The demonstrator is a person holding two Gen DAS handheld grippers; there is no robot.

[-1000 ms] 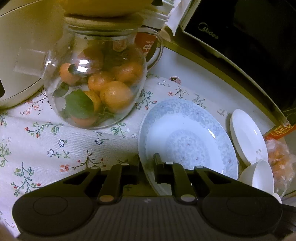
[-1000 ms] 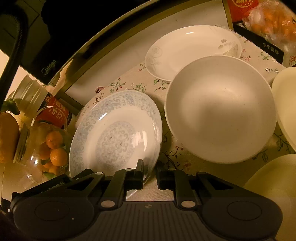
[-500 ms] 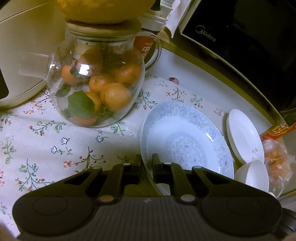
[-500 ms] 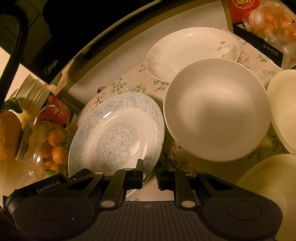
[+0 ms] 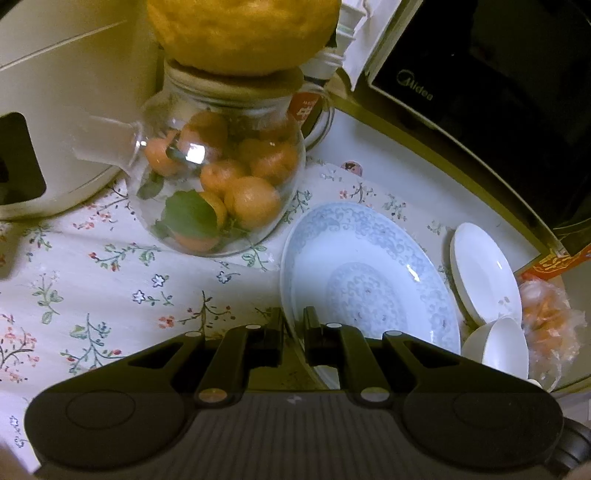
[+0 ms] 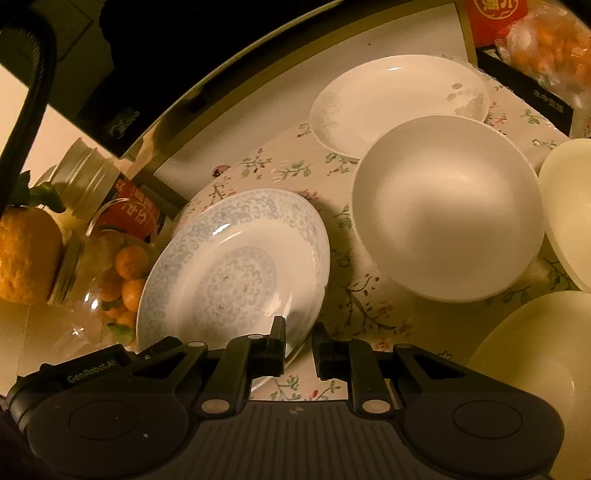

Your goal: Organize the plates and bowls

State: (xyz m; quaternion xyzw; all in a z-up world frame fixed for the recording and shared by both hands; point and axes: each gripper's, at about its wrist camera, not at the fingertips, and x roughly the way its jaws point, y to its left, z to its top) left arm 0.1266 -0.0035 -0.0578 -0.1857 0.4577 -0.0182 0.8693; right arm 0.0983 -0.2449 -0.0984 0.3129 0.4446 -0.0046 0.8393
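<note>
A blue-patterned plate (image 5: 369,273) lies tilted over the flowered cloth, its rim off the cloth in the right wrist view. My left gripper (image 5: 294,325) is shut on its near left rim. My right gripper (image 6: 299,339) has the near right rim of the same plate (image 6: 229,266) in its narrow gap and grips it. To the right of the plate stands a large white bowl (image 6: 447,214). Behind that bowl lies a white plate (image 6: 395,99) with a faint grey pattern. In the left wrist view that white plate (image 5: 484,273) and a white bowl (image 5: 506,350) show at the right.
A glass jar of small oranges (image 5: 221,177) with a big yellow citrus (image 5: 240,33) on its lid stands left of the plate. A cream appliance (image 5: 55,92) is behind it. A black microwave (image 5: 480,74) lines the back. Cream bowls (image 6: 569,210) crowd the right edge.
The left gripper has risen with the plate's rim between its fingers, so the jar and cloth look farther off. In the right wrist view the plate tilts more steeply.
</note>
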